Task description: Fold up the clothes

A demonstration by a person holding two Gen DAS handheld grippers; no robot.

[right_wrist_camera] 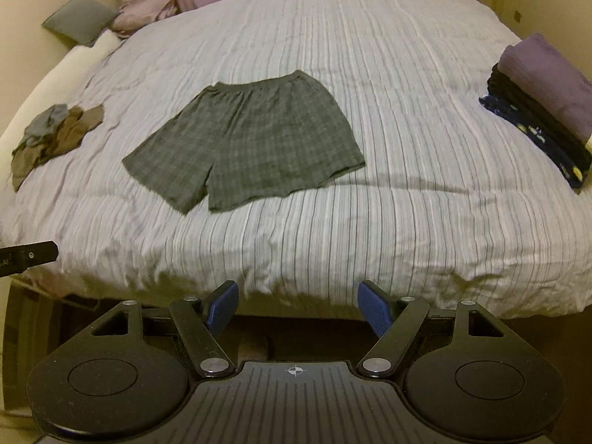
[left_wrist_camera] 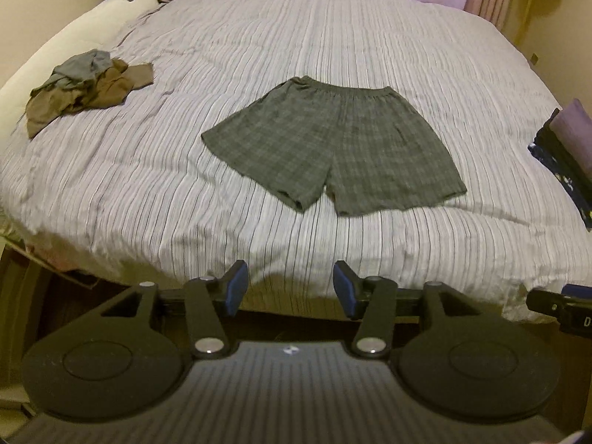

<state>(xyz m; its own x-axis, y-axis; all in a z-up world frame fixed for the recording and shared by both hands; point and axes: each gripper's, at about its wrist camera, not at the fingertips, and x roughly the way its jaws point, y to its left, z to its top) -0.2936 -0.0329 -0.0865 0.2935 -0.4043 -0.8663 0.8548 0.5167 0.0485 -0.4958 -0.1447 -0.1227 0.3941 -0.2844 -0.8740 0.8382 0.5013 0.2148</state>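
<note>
A pair of grey plaid shorts (left_wrist_camera: 333, 144) lies spread flat in the middle of the bed, waistband far, leg hems toward me; it also shows in the right wrist view (right_wrist_camera: 248, 144). My left gripper (left_wrist_camera: 290, 288) is open and empty at the bed's near edge, well short of the shorts. My right gripper (right_wrist_camera: 298, 307) is open and empty, also at the near edge. A crumpled heap of brown and grey clothes (left_wrist_camera: 85, 88) lies at the left of the bed; the right wrist view shows it too (right_wrist_camera: 51, 133).
The bed has a striped pale cover (left_wrist_camera: 333, 37). A stack of folded clothes, purple on top (right_wrist_camera: 544, 96), sits at the right edge. Pillows (right_wrist_camera: 81, 18) and bedding lie at the far left by the curtains. The right gripper's body (left_wrist_camera: 562, 303) shows at the left view's right edge.
</note>
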